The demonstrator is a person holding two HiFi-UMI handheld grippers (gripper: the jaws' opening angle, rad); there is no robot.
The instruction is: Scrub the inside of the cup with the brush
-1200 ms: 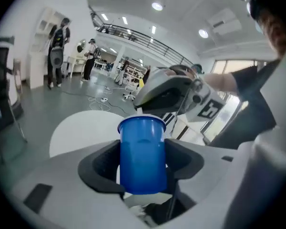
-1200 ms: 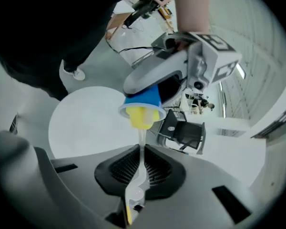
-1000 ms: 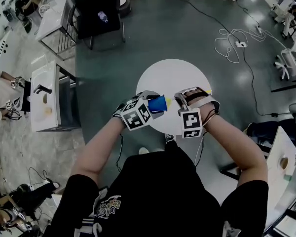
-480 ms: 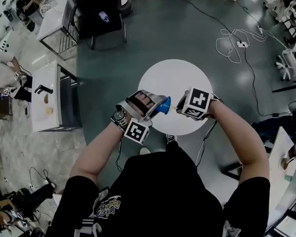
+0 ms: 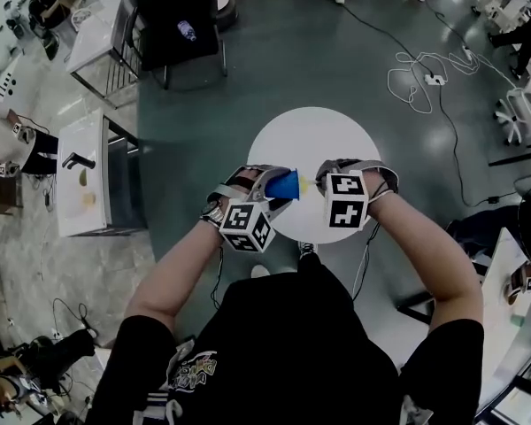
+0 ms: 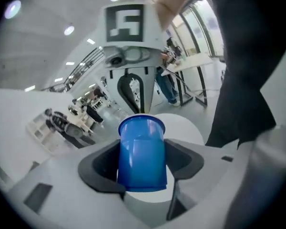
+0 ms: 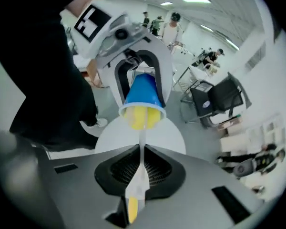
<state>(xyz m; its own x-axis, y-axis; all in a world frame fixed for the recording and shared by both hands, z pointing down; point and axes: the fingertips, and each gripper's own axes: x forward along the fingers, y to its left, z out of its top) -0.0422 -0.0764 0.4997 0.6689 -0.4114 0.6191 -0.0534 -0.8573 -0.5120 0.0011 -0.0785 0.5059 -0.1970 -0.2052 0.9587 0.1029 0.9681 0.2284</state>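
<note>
We've got L gripper (image 6: pixel 142 165) clamped on the blue plastic cup (image 5: pixel 281 185), mouth facing 3 o'clock, so R gripper (image 7: pixel 139 159), pinching the white-handled yellow-headed brush (image 7: pixel 139 117), reaches straight inside.

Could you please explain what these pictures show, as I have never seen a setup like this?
No robot here: a person holds a two-jaw gripper in each hand, each bearing a cube with square markers. The wide picture comes from a camera on the person's head, looking down; the other two come from cameras riding on the grippers, looking along their jaws. The left gripper is shut on a blue cup, its mouth turned toward the other hand. The right gripper is shut on the thin handle of a brush, whose yellow head sits inside the cup. Both are held over a round white table; I see nothing lying on its visible part.
</note>
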